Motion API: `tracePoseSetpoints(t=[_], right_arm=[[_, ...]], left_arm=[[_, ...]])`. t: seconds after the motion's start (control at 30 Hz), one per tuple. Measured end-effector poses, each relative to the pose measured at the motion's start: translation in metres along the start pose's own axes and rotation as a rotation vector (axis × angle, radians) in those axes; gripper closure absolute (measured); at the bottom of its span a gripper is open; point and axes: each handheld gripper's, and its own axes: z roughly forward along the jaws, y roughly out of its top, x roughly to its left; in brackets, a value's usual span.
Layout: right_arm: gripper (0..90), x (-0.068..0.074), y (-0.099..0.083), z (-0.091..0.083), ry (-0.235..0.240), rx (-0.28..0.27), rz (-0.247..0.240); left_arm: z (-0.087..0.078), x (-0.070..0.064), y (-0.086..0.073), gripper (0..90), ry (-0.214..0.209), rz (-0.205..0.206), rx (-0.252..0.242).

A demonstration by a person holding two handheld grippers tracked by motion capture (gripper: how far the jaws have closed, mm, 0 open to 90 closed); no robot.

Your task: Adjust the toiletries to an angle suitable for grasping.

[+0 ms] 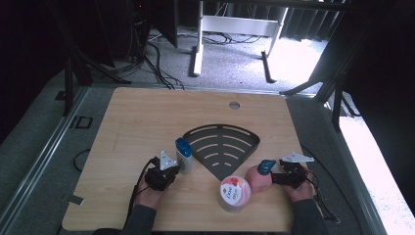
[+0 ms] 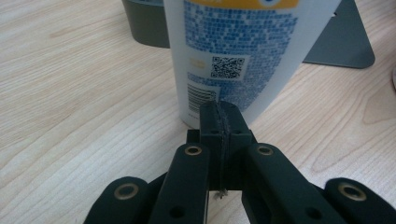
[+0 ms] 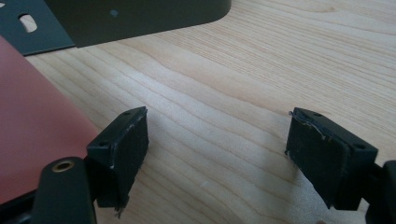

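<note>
Sitting shut, jaws pressed together, left gripper point(image 2: 219, 116) just short of white bottle point(image 1: 184, 155) standing upright beside rack point(image 1: 222, 147). Gaping wide, right gripper point(image 3: 217, 154) beside pink bottle point(image 1: 258, 177). Probably light, stiff, slick plastic; gripping mid-body looking safest.

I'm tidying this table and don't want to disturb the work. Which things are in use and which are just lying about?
In use:
white bottle with blue cap, by the left gripper
pink bottle, by the right gripper

Lying about:
Dove jar
dark fan-shaped rack
</note>
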Motion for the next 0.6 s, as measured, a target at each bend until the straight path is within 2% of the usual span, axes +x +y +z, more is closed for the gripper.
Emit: tracePoseSetpoints(t=[0.17, 0.23, 0.3, 0.43, 0.6], right_arm=[[20.6, 0.0, 0.0, 0.0, 0.001, 0.0, -0.001], [20.6, 0.0, 0.0, 0.0, 0.001, 0.0, -0.001], [20.5, 0.0, 0.0, 0.0, 0.001, 0.0, -0.002], [20.5, 0.0, 0.0, 0.0, 0.001, 0.0, -0.002], [20.5, 0.0, 0.0, 0.0, 0.001, 0.0, -0.002]], left_arm=[[-0.006, -0.019, 0.007, 89.6, -0.07, 0.093, -0.036], [-0.006, -0.027, 0.012, 89.6, -0.086, 0.129, -0.04], [-0.002, -0.033, 0.017, 89.5, -0.092, 0.148, -0.037], [0.006, -0.037, 0.022, 89.6, -0.091, 0.15, -0.026], [0.012, -0.035, 0.023, 89.6, -0.073, 0.128, -0.019]])
